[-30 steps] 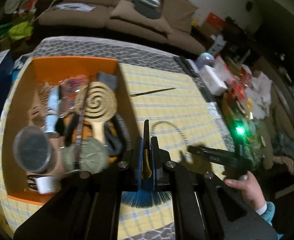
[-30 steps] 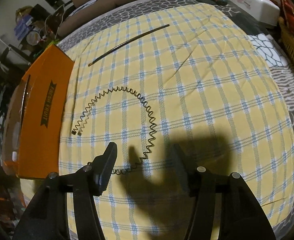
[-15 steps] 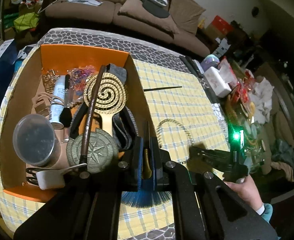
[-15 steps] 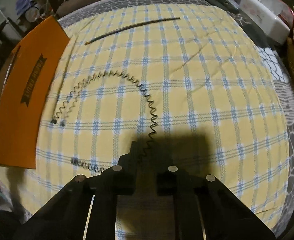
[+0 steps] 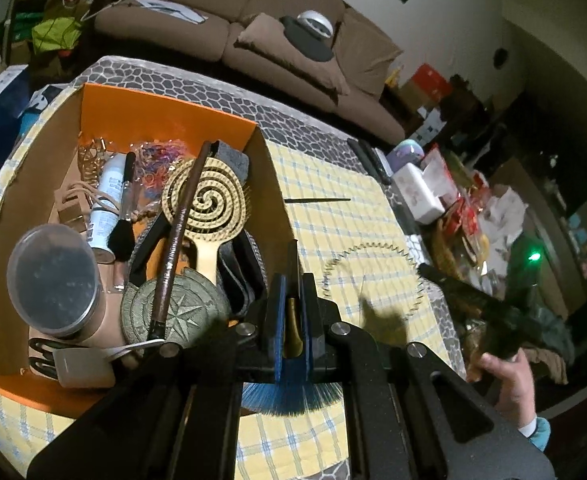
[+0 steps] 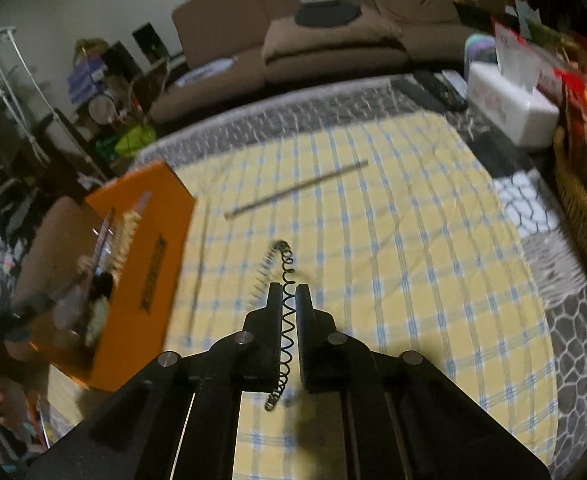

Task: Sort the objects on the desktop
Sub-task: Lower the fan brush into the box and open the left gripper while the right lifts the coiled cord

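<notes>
The right tool (image 6: 289, 294) is clenched on a black coiled cord (image 6: 286, 316), which runs between its two fingers; one end dangles below them and the rest rises past the tips, lifted off the yellow checked cloth (image 6: 413, 240) on the table. In the left view the cord (image 5: 373, 245) arcs over the cloth to the right of the box. The left tool (image 5: 291, 284) grips a blue-bristled brush (image 5: 289, 398), its fan of bristles spread under the fingers and its dark handle pointing forward between them, near the right wall of the orange cardboard box (image 5: 165, 108). That box sits at the left of the table and holds a spiral hairbrush (image 5: 205, 200), a round jar (image 5: 53, 280) and a long brown stick (image 5: 177, 232). A thin dark rod (image 6: 297, 190) lies on the cloth at the far side. A hand (image 5: 505, 376) holds the right tool's handle.
</notes>
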`<action>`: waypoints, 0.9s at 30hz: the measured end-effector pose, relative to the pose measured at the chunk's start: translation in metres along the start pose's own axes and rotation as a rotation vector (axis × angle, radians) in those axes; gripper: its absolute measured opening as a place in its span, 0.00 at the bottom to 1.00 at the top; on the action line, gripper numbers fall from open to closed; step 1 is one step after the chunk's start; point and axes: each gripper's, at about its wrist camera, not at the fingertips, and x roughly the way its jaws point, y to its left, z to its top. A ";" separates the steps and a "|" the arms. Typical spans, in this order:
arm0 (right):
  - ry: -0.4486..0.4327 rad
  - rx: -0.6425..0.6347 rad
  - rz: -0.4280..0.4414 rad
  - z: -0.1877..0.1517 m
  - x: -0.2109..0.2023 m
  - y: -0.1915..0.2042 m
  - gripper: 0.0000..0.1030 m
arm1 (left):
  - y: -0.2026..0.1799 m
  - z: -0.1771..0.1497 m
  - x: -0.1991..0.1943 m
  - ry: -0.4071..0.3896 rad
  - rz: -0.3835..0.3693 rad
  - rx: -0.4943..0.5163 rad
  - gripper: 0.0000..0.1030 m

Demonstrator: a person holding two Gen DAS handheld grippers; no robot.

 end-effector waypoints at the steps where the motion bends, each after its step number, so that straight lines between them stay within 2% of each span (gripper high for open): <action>1: -0.017 -0.008 0.004 0.004 -0.005 0.003 0.04 | 0.004 0.000 0.000 -0.004 -0.003 -0.005 0.07; 6: -0.100 -0.041 0.047 0.023 -0.030 0.029 0.04 | 0.018 0.008 -0.002 -0.018 -0.023 -0.025 0.07; 8: -0.109 -0.067 0.065 0.030 -0.034 0.041 0.04 | 0.022 0.009 -0.003 -0.025 -0.013 -0.026 0.07; 10: -0.106 -0.087 0.046 0.034 -0.031 0.050 0.07 | 0.027 0.007 -0.002 -0.020 -0.007 -0.031 0.07; 14: -0.005 -0.059 0.001 0.025 0.001 0.041 0.13 | 0.029 0.002 0.000 -0.001 -0.016 -0.021 0.07; 18: 0.086 -0.027 -0.051 0.008 0.029 0.023 0.16 | 0.013 -0.001 0.000 0.003 -0.037 0.020 0.07; 21: 0.108 -0.013 -0.061 0.000 0.035 0.013 0.16 | 0.005 -0.002 0.002 0.003 -0.005 0.049 0.07; 24: 0.113 -0.016 -0.063 -0.001 0.034 0.007 0.16 | 0.006 -0.002 0.008 0.012 0.009 0.038 0.07; 27: 0.119 -0.006 -0.072 -0.005 0.033 -0.001 0.23 | 0.008 -0.002 0.014 0.013 0.050 0.041 0.07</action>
